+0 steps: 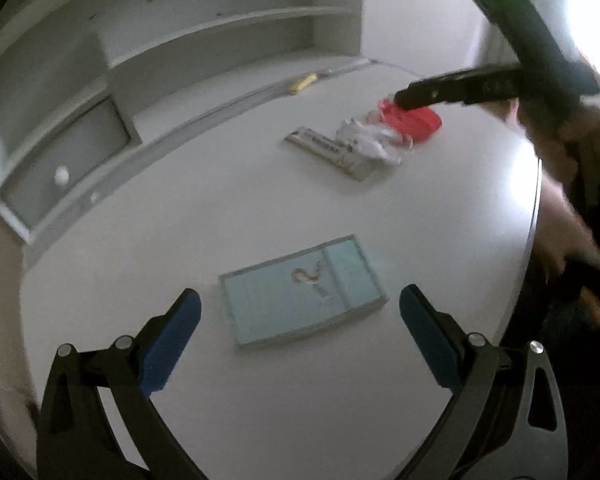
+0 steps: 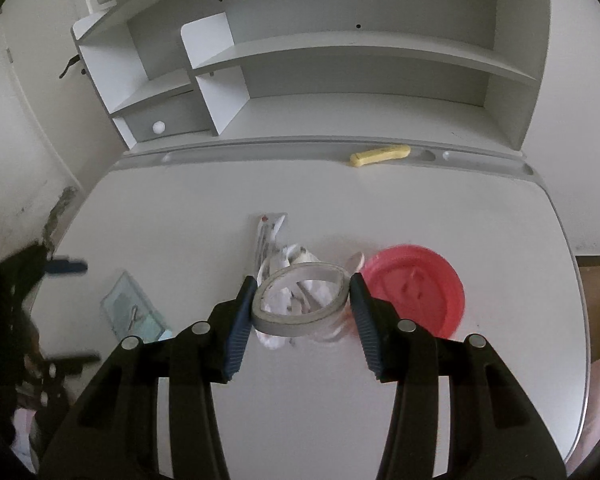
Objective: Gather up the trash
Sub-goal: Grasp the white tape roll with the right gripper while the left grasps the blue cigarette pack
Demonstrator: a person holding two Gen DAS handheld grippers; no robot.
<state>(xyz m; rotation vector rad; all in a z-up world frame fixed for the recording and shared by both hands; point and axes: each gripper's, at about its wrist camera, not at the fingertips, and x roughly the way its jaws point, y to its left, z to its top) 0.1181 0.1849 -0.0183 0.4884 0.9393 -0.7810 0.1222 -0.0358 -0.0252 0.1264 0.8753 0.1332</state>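
Grey tape ring sits gripped between your right gripper jaws; left gripper, jaws wide, faces the blue packet at twelve o'clock

Free room: bare white surface on the far side, up to the grooved rear ledge holding a yellow stick-shaped object. Obstacles mid-surface: crumpled white wrappers, round red plastic lid; pale blue flat box at near left, well apart.
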